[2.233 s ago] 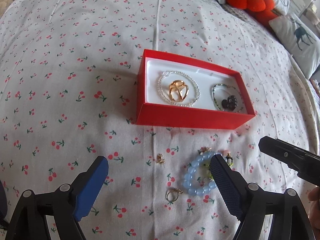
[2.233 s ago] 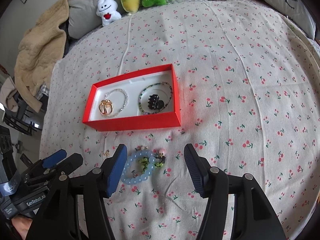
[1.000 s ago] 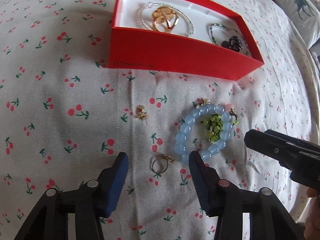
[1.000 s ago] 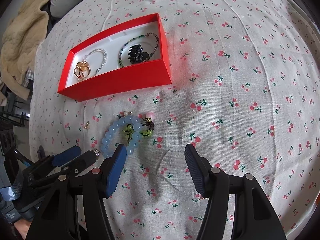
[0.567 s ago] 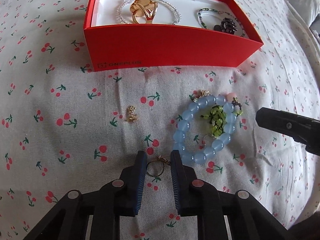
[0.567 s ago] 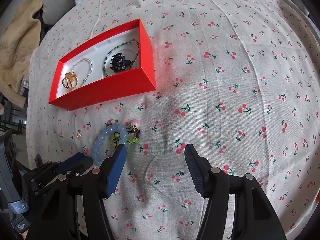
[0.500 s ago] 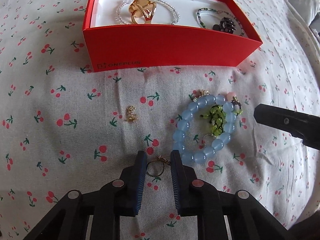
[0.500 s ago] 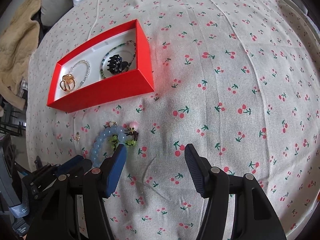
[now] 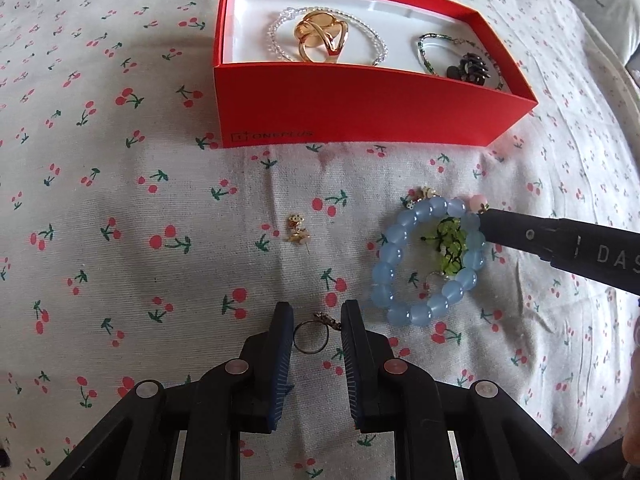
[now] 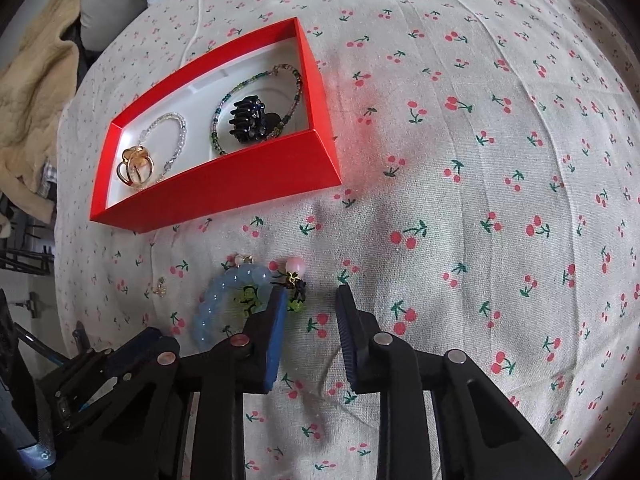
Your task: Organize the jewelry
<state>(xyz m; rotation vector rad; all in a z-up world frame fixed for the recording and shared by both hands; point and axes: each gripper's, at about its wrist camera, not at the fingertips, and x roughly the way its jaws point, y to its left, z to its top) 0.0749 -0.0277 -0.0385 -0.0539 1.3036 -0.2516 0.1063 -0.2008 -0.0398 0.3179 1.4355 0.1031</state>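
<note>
**A:** Closest in, what does the left gripper [image 9: 317, 312] have?

**B:** At the bottom centre of its view, its two blue pads are clamped on the thin wire ring [image 9: 311, 338]. The ring lies flat on the cherry-print cloth [image 9: 120, 240]. Its rim is against the left pad and its small clasp is against the right one.

**A:** And the right gripper [image 10: 311, 292]?

**B:** Its jaws have just been closing, but they grip nothing. In its own view the gap shows mostly cloth. The dark-and-green charm [image 10: 296, 290] sits just inside the left finger, and the other pad is clear of it. The blue bead bracelet [image 9: 386, 272] lies to the left of that finger, partly hidden behind it.

**A:** Anything else loose?

**B:** A small gold stud [image 9: 298, 232] sits at mid-frame in the left view, apart from both tools.

**A:** Which way is the container?

**B:** The red box [image 9: 360, 120] is straight ahead of the ring, in the upper centre of the left view. Its long side runs across the frame, so I judge the left hand needs to lift the ring and carry it forward over the near wall.

**A:** What's inside the box?

**B:** On the left, a gold piece [image 9: 320, 40] lies within a clear bead bracelet [image 9: 276, 40]. On the right, a black hair claw [image 9: 472, 70] lies within a dark green bead strand [image 9: 424, 46].
</note>
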